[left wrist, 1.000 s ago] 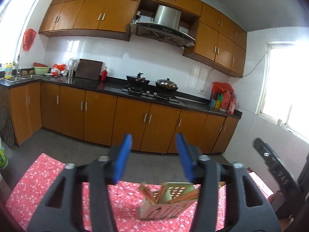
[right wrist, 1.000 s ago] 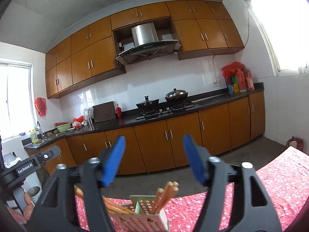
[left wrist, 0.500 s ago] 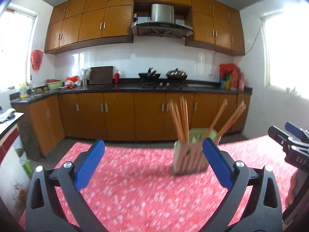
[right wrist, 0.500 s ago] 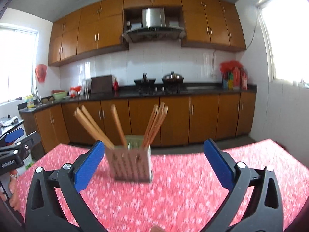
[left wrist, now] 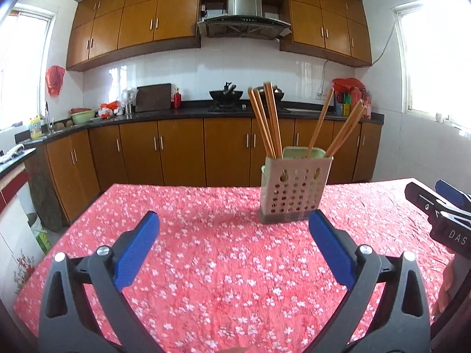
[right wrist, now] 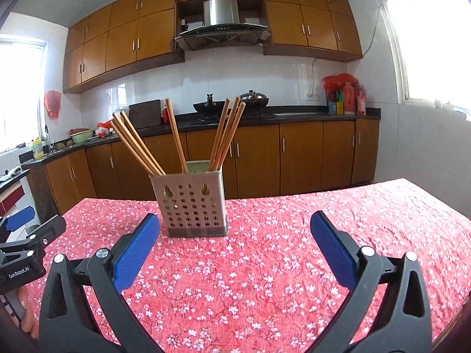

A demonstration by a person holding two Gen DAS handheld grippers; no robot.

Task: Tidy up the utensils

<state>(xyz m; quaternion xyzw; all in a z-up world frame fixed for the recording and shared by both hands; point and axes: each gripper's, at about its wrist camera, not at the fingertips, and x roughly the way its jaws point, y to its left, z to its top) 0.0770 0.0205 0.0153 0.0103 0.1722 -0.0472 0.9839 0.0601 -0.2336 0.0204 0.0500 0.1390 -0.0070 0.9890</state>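
A desk (left wrist: 206,264) covered with a red cloth patterned in small white flowers fills the near part of both wrist views. On it, toward the far edge, stands a pale perforated holder (left wrist: 295,189) on a darker base, upright. Wooden chopsticks (left wrist: 269,120) stick up out of it and lean in separate bunches: in the left wrist view one bunch sits at the left of the holder and single sticks slant out to the right; in the right wrist view (right wrist: 138,144) one bunch leans far left, one stick stands near the middle and another bunch leans right.

The left gripper (left wrist: 232,223) hovers low over the cloth with its blue-padded jaws spread wide apart and nothing between them; they have just been opening. The holder lies beyond its right jaw, apart from it. The right gripper (right wrist: 234,223) is likewise held low with its jaws wide apart and empty, and they too have just been opening. In its view the holder (right wrist: 192,206) stands just past the left jaw, not touching it.

Each gripper shows at the edge of the other's view: the right one at the far right of the left view, the left one at the left edge of the right view.

Behind the desk runs a kitchen with brown cabinets (left wrist: 182,147), a dark worktop (left wrist: 164,113), a range hood (left wrist: 244,14) and bright windows on both sides.
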